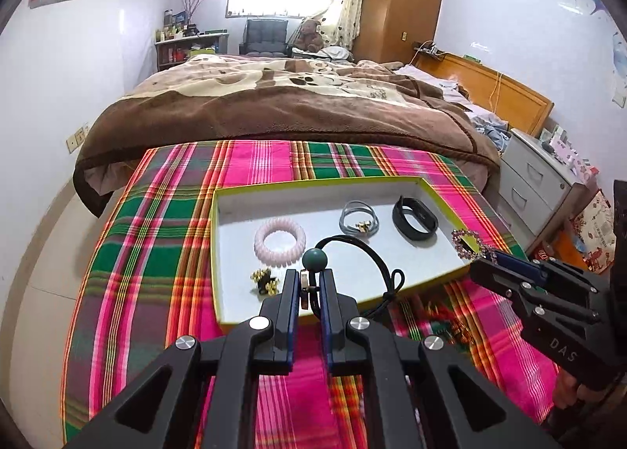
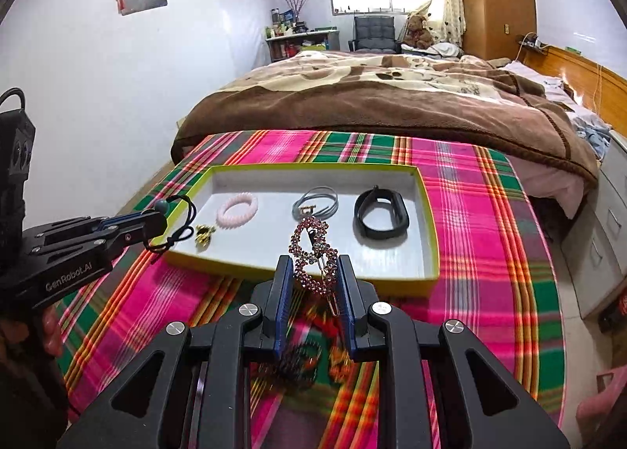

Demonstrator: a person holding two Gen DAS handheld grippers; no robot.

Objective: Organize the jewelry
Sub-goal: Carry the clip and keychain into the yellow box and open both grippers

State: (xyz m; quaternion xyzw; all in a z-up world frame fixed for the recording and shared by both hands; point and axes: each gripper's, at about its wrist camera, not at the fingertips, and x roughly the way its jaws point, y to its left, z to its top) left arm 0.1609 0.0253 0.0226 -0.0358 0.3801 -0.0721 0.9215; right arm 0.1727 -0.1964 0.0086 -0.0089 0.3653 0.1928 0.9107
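1. Left gripper (image 1: 307, 284): clenched on a black hair tie (image 1: 368, 257) with a green bead (image 1: 314, 259); the bead sits just past the fingertips and the cord loops out to the gripper's right, its knot hanging over the tray's (image 1: 235, 194) near rim.
2. Key relation: the tray lies directly ahead of and below both grippers, long axis running across their line of approach. The left gripper's load is already over the tray's near edge, so it looks the nearer to a drop.
3. Ahead of the left gripper, inside the tray: gold-and-black clip (image 1: 265, 280) just left of the fingertips, pink coil tie (image 1: 280, 240) beyond. Either could crowd a release there.
4. Farther right in the tray: grey cord with gold clasp (image 1: 358, 222), black band (image 1: 414, 217).
5. Right gripper (image 2: 313, 284): grasping a rhinestone hair clip (image 2: 313, 257), long axis pointing forward, metal clasp end trailing back between the fingers. The clip's tip overhangs the near rim; open floor lies ahead between grey cord and black band.
6. Tray rests on a plaid-covered bench (image 2: 490, 214); blurred items remain on the cloth beneath the right gripper.
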